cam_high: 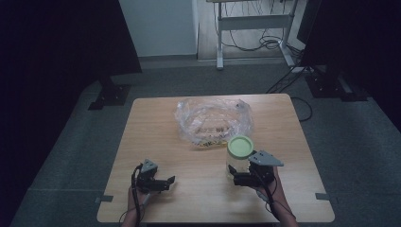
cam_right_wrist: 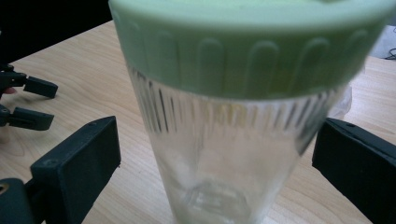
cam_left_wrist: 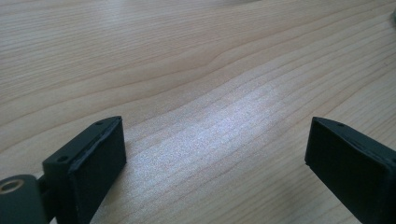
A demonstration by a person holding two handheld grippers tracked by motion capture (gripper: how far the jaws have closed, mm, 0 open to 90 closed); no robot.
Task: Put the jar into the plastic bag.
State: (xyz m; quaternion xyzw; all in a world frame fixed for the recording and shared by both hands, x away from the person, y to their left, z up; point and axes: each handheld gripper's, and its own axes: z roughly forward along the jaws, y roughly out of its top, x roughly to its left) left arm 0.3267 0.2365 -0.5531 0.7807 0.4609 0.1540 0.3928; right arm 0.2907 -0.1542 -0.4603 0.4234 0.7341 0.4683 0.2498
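Here, nearest the bottom edge of the high view, the left gripper [cam_high: 165, 182] rests low over bare wood at lower left, jaws apart and holding nothing; the left gripper view shows wood grain between its two black pads [cam_left_wrist: 100, 156]. Just right of centre, the right gripper [cam_high: 232, 176] sits around the base of the jar [cam_high: 238, 163], a clear ribbed glass with a pale green screw lid [cam_high: 240, 146].

In the right gripper view the jar [cam_right_wrist: 224, 158] stands upright between the jaws, which are spread with a gap showing on each side of the glass, so no grip yet. The lid [cam_right_wrist: 243, 51] fills the upper part of that frame; the left gripper [cam_right_wrist: 30, 102] appears far off at the left edge.

Judgement: the step in hand is closing on the jar body.
- Centre first: the gap looks a little wider on the left side of that frame, so a one-sided contact could nudge the jar across the table [cam_high: 156, 142].
- Close on the ribbed band below the lid rather than on the lid itself; smooth glass lower down is likelier to slip.
- Close slowly, keep the jaws level so the jar stays upright.

Farther back, towards frame centre, a crumpled clear plastic bag [cam_high: 213, 120] lies just behind the jar, near or touching it; I cannot tell which.
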